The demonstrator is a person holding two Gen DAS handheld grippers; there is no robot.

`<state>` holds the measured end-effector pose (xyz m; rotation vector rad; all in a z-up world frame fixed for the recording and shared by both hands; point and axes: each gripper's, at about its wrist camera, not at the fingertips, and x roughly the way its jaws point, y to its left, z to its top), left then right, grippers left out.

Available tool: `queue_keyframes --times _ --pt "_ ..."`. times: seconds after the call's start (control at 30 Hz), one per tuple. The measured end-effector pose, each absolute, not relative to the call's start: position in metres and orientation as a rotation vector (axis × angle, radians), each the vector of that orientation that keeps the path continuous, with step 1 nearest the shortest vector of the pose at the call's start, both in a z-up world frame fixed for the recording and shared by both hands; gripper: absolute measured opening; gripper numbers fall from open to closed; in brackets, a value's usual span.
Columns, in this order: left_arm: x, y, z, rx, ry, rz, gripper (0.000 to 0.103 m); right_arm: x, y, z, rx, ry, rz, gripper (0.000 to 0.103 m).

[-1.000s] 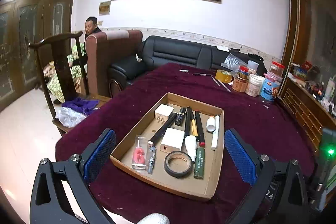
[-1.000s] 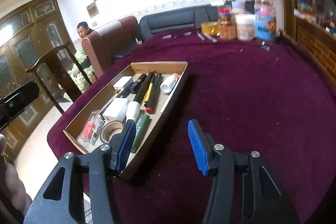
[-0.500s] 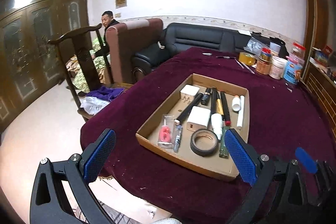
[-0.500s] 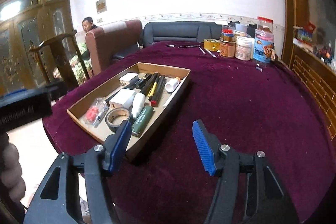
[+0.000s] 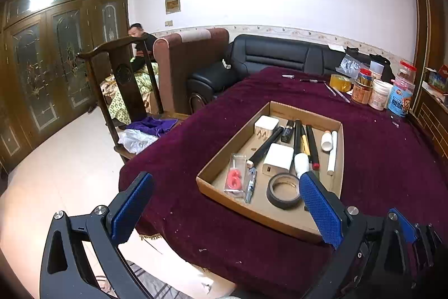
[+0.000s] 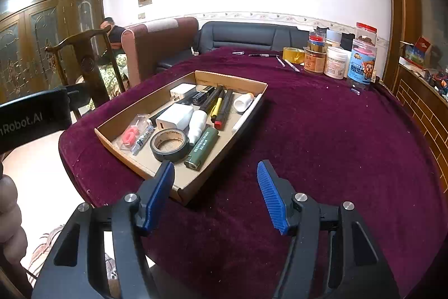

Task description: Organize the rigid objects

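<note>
With the left gripper (image 5: 224,208) spread empty off the table's near-left edge, the cardboard tray (image 6: 184,188) of pens and tape sitting toward that edge, and the right gripper (image 6: 215,194) gaping empty over its near corner, bring either down squarely on one item

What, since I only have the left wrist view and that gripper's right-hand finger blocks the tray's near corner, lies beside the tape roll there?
Observer: A green lighter lies just right of the tape roll, inside the cardboard tray, with its metal head toward the near edge.
Operator: And the right gripper? I only catch a sliver of it.
Observer: The right gripper is open and holds nothing. It sits in front of the tray's near corner, mostly above the maroon tablecloth.
</note>
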<state>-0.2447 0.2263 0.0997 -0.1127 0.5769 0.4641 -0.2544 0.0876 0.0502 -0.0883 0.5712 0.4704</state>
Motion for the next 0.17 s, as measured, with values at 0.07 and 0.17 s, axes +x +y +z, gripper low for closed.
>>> queue_keyframes --times 0.07,0.17 --pt "-0.2435 0.2267 0.0978 -0.118 0.589 0.458 0.102 -0.253 0.0856 0.0484 -0.08 0.581 0.469 0.062" --pt "-0.2421 0.2262 0.0964 -0.123 0.596 0.444 0.102 -0.2509 0.083 0.0463 -0.068 0.595 0.467 0.062"
